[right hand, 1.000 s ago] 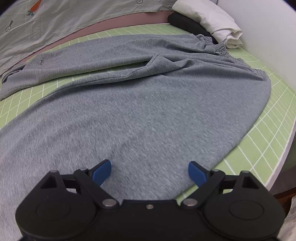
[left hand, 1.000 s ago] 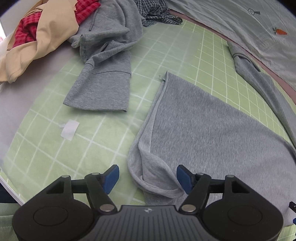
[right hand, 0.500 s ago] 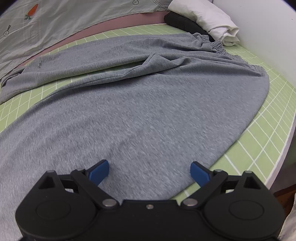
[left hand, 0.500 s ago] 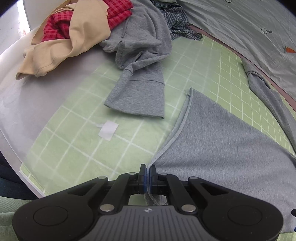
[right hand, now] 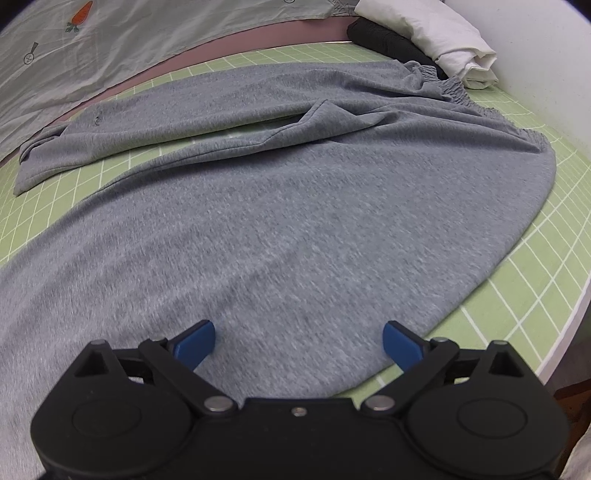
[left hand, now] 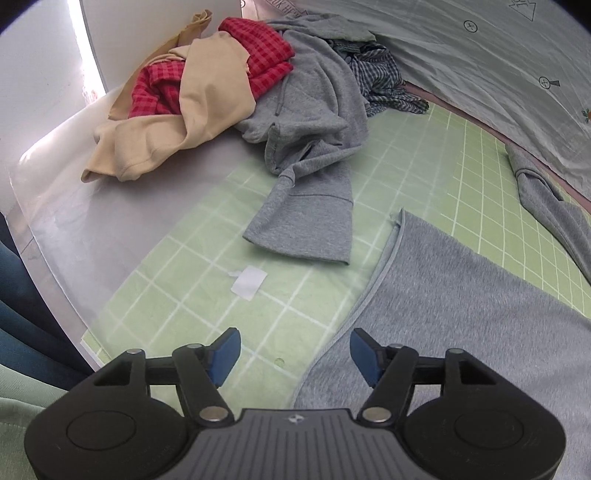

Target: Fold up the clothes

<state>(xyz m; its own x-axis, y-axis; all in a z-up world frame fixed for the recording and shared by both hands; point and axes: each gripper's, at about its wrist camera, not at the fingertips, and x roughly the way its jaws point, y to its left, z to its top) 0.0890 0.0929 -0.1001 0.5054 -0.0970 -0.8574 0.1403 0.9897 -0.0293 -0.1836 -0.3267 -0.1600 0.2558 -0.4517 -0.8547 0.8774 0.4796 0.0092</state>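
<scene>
Grey sweatpants [right hand: 280,221] lie spread flat on the green grid mat [right hand: 535,288], waistband at the far right, one leg folded along the back. In the left wrist view the near leg's cuff end [left hand: 461,295] lies flat, its hem running away from my left gripper [left hand: 295,356]. That gripper is open and empty, its jaws astride the hem's near corner. My right gripper [right hand: 299,341] is open and empty, low over the pants' near edge.
A pile of clothes sits at the far left: a grey hoodie [left hand: 314,147], a beige garment [left hand: 192,110], a red checked one [left hand: 258,55], a blue plaid one [left hand: 380,81]. A white label [left hand: 249,281] lies on the mat. Folded white cloth [right hand: 443,33] lies at the far right corner.
My left gripper was open, shut on the cuff corner half a second ago and pulled it flat, and has now let go and opened. The right gripper has barely moved.
</scene>
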